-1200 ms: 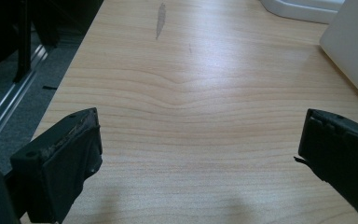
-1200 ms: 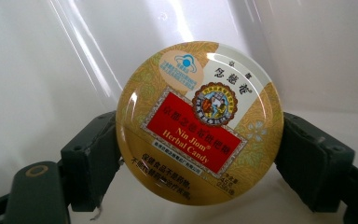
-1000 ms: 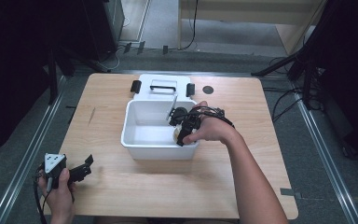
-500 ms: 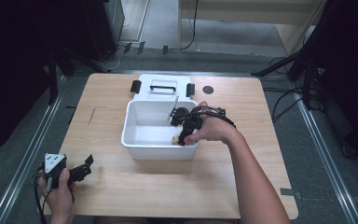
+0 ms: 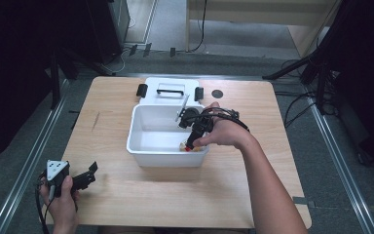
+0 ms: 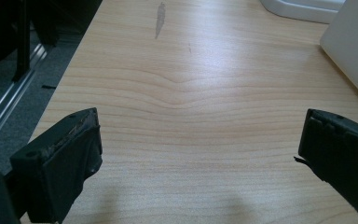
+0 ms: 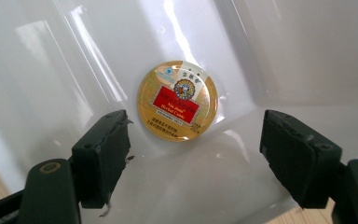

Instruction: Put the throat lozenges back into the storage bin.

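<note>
Little has moved since a second ago — the right gripper point(image 5: 191, 142) still reaches down into the white bin point(image 5: 141, 141), perhaps a touch lower at its near right corner, and the left gripper point(image 5: 88, 173) has stayed put at the counter's point(image 5: 175, 195) near left corner.

From the right gripper view, the fingers point(image 7: 100, 156) stand wide apart, gripping nothing. Between and just beyond them lies a round gold tin point(image 7: 177, 100) with a red label, flat on the bin floor close to where two walls meet. From above, the tin point(image 5: 187, 146) is a small yellow-and-red spot under the gripper's tip.

The left gripper's fingers point(image 6: 65, 163) are also spread wide over bare wood, holding nothing; the bin's wall point(image 6: 354, 51) edges in at the right of that view.

Behind the bin lies its white lid point(image 5: 168, 90) with a black handle and clips, flat on the counter.
</note>
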A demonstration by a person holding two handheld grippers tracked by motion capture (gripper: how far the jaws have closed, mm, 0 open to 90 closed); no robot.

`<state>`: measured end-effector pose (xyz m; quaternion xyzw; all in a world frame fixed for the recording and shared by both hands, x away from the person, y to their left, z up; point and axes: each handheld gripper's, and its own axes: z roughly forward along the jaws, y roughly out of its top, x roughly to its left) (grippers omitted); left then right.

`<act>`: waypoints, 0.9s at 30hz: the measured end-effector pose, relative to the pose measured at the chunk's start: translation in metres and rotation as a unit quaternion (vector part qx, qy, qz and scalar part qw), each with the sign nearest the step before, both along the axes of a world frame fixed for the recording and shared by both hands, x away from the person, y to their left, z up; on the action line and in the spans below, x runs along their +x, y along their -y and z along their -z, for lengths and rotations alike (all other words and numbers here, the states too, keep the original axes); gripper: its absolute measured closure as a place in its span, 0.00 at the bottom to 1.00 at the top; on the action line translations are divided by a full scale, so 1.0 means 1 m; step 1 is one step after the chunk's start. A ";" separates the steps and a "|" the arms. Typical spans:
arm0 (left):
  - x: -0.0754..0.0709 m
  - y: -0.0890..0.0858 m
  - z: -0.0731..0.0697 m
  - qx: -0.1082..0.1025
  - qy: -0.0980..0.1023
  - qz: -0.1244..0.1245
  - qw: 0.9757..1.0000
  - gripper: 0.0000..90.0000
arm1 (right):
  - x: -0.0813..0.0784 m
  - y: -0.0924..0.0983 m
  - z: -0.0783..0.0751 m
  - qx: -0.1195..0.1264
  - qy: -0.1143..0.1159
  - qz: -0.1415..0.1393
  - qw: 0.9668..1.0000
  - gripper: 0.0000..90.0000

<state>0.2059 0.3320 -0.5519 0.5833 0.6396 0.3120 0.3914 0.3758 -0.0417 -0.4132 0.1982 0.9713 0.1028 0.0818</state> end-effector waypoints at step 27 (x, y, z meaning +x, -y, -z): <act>0.001 0.001 0.000 0.001 0.002 0.002 1.000 0.00 | -0.021 0.021 -0.039 0.013 0.015 0.024 1.000 0.15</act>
